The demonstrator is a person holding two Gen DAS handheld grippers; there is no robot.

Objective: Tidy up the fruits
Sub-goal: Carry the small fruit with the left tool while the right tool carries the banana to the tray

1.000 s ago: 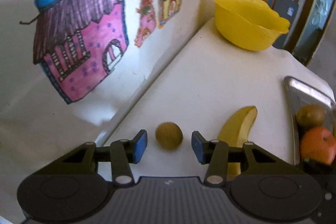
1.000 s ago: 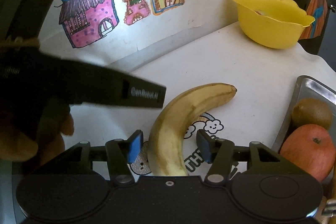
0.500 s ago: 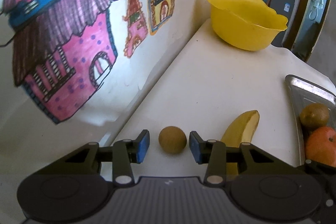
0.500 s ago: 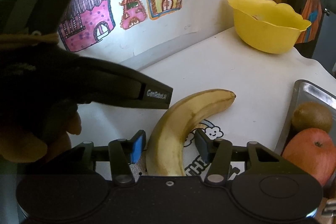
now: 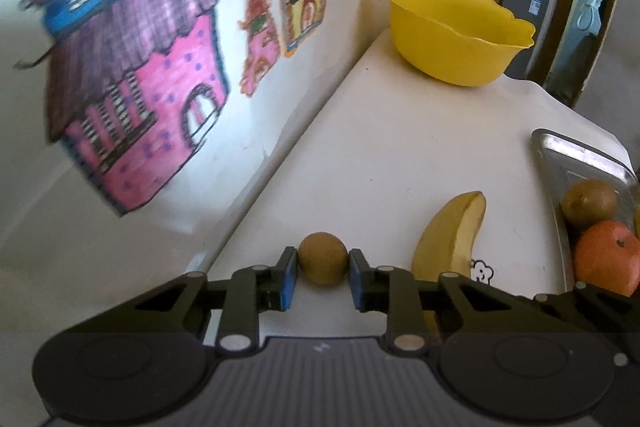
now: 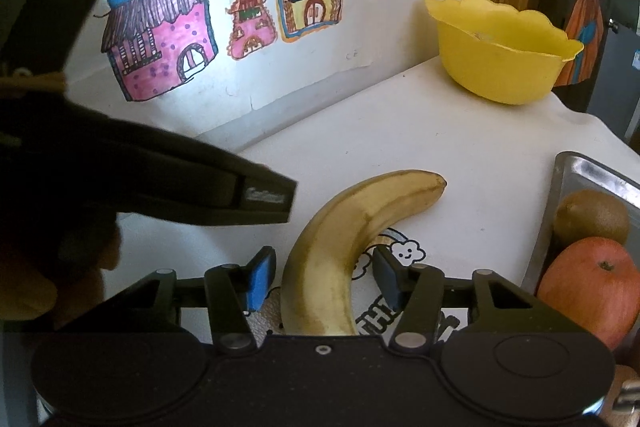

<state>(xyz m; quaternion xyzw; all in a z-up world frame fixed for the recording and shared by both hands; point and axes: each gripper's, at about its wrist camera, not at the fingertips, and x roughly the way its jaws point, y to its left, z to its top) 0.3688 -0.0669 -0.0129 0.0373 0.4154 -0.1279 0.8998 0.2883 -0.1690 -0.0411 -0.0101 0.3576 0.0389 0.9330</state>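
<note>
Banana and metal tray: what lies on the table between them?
Nothing: the right wrist view shows only bare white cloth between the banana and the metal tray; a printed cloud drawing is under the banana.

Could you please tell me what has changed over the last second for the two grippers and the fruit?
The left gripper narrowed its fingers until the pads meet the kiwi; the fruit still sits on the white table. The right gripper stays open astride the banana, only slightly narrower. The yellow bowl and the fruit on the metal tray are unchanged.
</note>
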